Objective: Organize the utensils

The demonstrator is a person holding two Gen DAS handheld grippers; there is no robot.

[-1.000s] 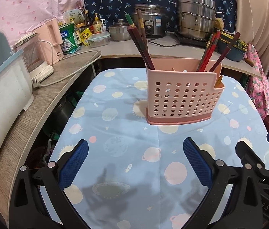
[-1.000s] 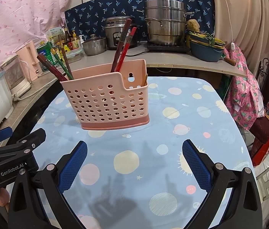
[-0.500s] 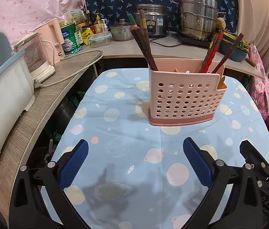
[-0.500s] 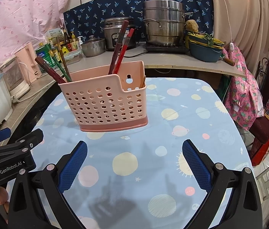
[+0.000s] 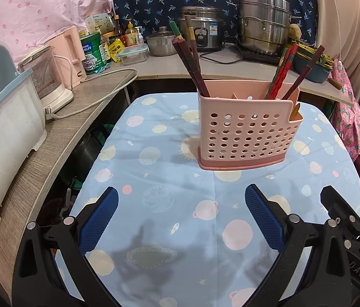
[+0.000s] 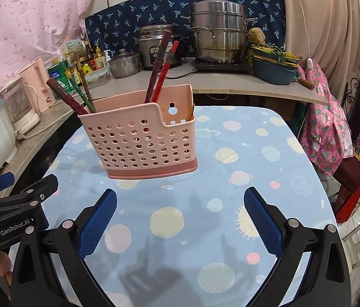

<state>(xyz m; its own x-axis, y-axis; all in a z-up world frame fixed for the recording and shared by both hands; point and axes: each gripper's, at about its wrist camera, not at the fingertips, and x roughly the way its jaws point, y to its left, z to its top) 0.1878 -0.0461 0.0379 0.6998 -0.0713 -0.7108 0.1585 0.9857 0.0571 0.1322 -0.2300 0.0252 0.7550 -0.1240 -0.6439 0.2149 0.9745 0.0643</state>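
left gripper with black arms and blue textured pads is spread wide, nothing between the pads, hovering over the light blue planet-print tablecloth on the near side of the pink perforated plastic utensil holder. right gripper, same build, also spread wide and empty, over the same cloth on the near side of the holder. in the right wrist view the left gripper body shows at the lower left edge, with fingertips of a person's hand under it.

pink holder stands upright on the cloth, ahead of both grippers, not touched by either. dark brown and red chopsticks lean out of the holder's left end, one with a green top. another bunch of red and dark chopsticks leans out of its right end. a small lower compartment on the holder's right corner has a light wooden piece sticking up; cannot tell what it is.

behind the holder runs a pale countertop with a steel rice cooker, a stacked steel steamer pot, a small lidded steel pot and a green tin can. left of the holder, on a wood-grain shelf, a white kettle-like appliance with a loose cord and a white plastic bin. right of the holder, pink pineapple-print fabric hangs.
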